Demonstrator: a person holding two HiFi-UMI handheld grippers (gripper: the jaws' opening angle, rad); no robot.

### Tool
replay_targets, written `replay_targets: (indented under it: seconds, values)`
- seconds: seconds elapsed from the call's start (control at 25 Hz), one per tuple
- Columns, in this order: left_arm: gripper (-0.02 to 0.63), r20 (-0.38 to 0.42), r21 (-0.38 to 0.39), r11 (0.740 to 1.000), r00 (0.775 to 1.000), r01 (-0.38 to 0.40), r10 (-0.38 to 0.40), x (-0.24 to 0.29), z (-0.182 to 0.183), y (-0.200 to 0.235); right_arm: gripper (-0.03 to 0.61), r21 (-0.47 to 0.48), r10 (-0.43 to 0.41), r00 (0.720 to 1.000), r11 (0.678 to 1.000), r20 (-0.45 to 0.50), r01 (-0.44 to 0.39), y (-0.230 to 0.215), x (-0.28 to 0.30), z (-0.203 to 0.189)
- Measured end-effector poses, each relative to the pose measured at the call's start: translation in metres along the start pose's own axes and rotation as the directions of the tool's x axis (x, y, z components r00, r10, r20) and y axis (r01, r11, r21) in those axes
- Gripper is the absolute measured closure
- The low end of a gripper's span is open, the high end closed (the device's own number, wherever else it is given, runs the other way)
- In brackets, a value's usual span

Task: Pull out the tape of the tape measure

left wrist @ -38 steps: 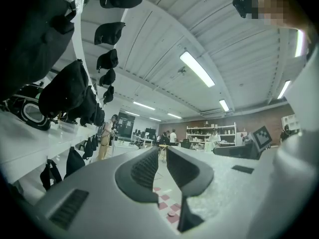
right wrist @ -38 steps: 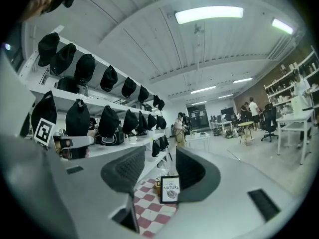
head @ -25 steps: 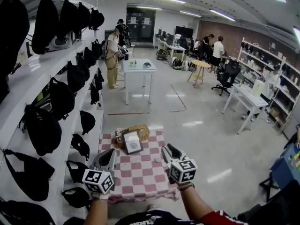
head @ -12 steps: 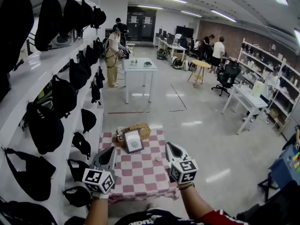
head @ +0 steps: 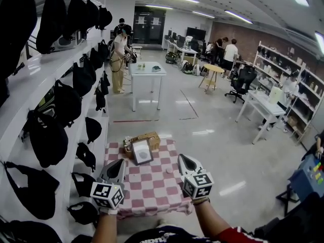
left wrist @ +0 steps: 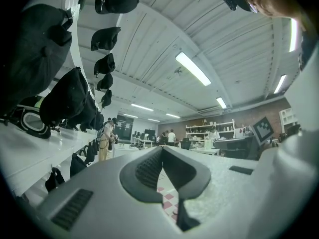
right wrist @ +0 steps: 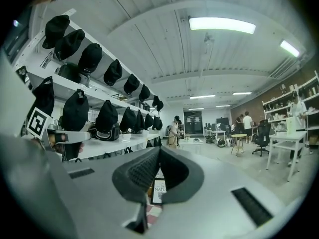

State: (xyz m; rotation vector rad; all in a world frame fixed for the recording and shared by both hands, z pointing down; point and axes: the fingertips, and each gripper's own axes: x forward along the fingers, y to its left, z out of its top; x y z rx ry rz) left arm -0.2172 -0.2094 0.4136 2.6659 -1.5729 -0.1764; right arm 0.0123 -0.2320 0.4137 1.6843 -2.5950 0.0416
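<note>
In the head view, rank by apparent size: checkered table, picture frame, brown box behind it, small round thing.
1. Checkered table.
2. Picture frame and brown box: about alike; the frame hides part of the box.
3. Small round thing.

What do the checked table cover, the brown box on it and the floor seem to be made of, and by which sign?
Table cover: probably cloth, matt; its front edge hangs in ripples.
Brown box: matt tan, perhaps cardboard or wicker; too small to tell.
Floor: hard and polished, perhaps vinyl or sealed concrete; it reflects lights.
</note>
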Motion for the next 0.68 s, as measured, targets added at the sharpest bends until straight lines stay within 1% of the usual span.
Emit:
replay_targets:
  seconds: [0.44,0.68]
  values:
    - [0.607,0.005,0.004,0.999,0.999,0.033,-0.033,0.0042,-0.0001,-0.0102,0.588,0.007,-0.016,1.0,1.0,0.007,0.016,-0.0057,-0.0092,0.0029]
    - [0.609,0.01,-0.009,0.999,0.999,0.034,-0.034,0.0015,0.0016,-0.0101,0.588,0.006,-0.018,1.0,1.0,0.012,0.018,-0.0046,-0.0105,0.0054]
